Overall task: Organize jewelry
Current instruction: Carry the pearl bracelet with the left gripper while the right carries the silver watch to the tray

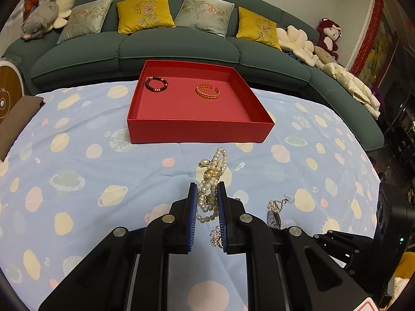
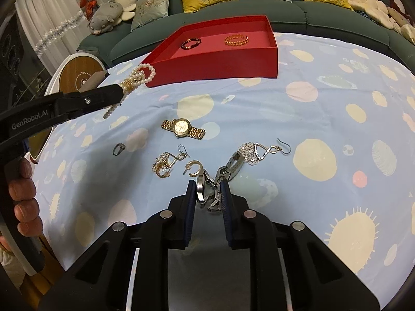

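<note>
1. Left wrist view showed the pearl bracelet (image 1: pixel 211 181) clamped between the narrow jaws of the left gripper (image 1: pixel 207 194), its strands and gold clasp bunched above the pads and a loop hanging below. From the right wrist view the same bracelet (image 2: pixel 137 77) was lifted clear of the cloth, near the front corner of the red box, probably so it could be carried over the wall.
2. The right gripper (image 2: pixel 208 191) had its jaws nearly together on the silver watch (image 2: pixel 215 184); the case stood on edge against the left pad, and the open band trailed forward onto the cloth, touching a crystal drop earring (image 2: pixel 259 151). Whether the watch had left the cloth I could not tell.
3. The red box (image 1: pixel 199 131) sat at the far side of the table before the sofa (image 1: pixel 179 49), open-topped, which suits it as the collecting place. A dark beaded bracelet (image 1: pixel 156 84) and an orange bangle (image 1: pixel 208 91) already lay inside, well apart.
4. Still loose on the planet-print cloth (image 2: pixel 298 119) were a gold watch (image 2: pixel 182 128), a small dark ring (image 2: pixel 119 149), a crystal earring (image 2: pixel 168 162) and a gold hoop earring (image 2: pixel 194 168), so much sorting appeared to remain.
</note>
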### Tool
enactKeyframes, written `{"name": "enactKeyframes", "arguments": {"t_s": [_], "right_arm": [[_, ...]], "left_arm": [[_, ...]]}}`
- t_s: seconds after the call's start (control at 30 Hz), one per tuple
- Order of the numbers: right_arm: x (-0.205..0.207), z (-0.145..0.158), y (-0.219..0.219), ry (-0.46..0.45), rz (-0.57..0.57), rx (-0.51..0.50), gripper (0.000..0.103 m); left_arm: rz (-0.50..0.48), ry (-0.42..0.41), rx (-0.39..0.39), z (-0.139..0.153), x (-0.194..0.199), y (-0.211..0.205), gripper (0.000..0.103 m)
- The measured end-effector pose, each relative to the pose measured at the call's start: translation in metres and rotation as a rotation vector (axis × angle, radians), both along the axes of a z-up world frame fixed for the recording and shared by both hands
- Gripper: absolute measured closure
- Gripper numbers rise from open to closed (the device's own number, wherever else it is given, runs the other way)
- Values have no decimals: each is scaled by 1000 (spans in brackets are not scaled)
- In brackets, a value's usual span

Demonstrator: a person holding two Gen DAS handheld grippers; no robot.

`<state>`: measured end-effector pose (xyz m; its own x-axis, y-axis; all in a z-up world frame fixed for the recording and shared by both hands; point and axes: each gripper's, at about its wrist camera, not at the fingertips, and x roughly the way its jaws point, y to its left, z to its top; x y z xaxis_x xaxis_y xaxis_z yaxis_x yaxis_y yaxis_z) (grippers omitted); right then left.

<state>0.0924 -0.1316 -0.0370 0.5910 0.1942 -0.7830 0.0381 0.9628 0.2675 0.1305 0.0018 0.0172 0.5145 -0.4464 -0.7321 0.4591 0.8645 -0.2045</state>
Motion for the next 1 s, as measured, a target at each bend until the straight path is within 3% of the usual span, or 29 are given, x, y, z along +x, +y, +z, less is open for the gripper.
{"name": "enactKeyframes", "arguments": {"t_s": [0.23,0.67,0.83,1.0], "right_arm": [[-2,21,-2,-59,4,23,85],[5,33,-4,-77,1,20,85],[29,66,-11,-123,-12,24,85],[80,110,-22,-200,-17,-19,85]], "left_arm": [[0,-2,0,1,1,-1,90],[1,-2,-5,3,3,-2,90],[22,24,-41,20,25,-10,90],[48,-38,3,37,63,-18,90]]}}
